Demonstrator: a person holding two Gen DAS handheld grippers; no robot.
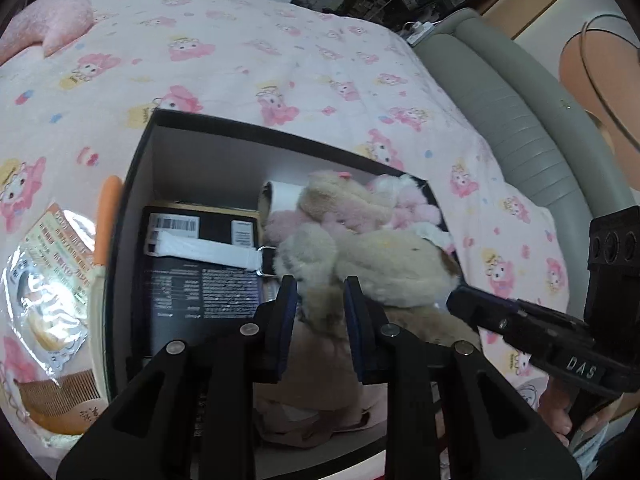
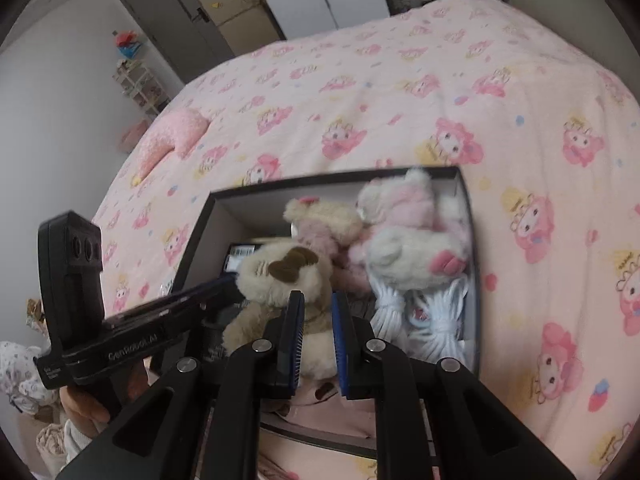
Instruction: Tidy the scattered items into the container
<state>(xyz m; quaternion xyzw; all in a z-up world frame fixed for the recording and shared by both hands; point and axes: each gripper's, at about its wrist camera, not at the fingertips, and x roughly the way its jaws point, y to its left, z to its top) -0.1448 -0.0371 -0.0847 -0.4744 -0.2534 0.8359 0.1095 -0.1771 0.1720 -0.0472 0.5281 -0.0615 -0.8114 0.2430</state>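
Note:
A black open box (image 1: 132, 184) (image 2: 466, 208) lies on the pink bed. It holds a beige plush toy (image 1: 384, 256) (image 2: 276, 280), a pink and white plush (image 2: 408, 232), a dark carton (image 1: 200, 280), a white roll (image 1: 284, 196) and white cords (image 2: 436, 324). My left gripper (image 1: 320, 292) hovers over the box, its jaws a little apart around the beige plush's fur. My right gripper (image 2: 318, 308) stands over the same plush, its jaws narrowly apart with fur between them. Outside the box on the left lie a foil packet (image 1: 44, 288), a wooden comb (image 1: 64, 404) and an orange stick (image 1: 106, 216).
The bed cover (image 2: 400, 92) is pink with cartoon prints. A pink pillow (image 1: 52, 20) lies at the far side. A grey padded headboard (image 1: 508, 120) runs along the right. A wardrobe (image 2: 192, 12) and a shelf stand beyond the bed.

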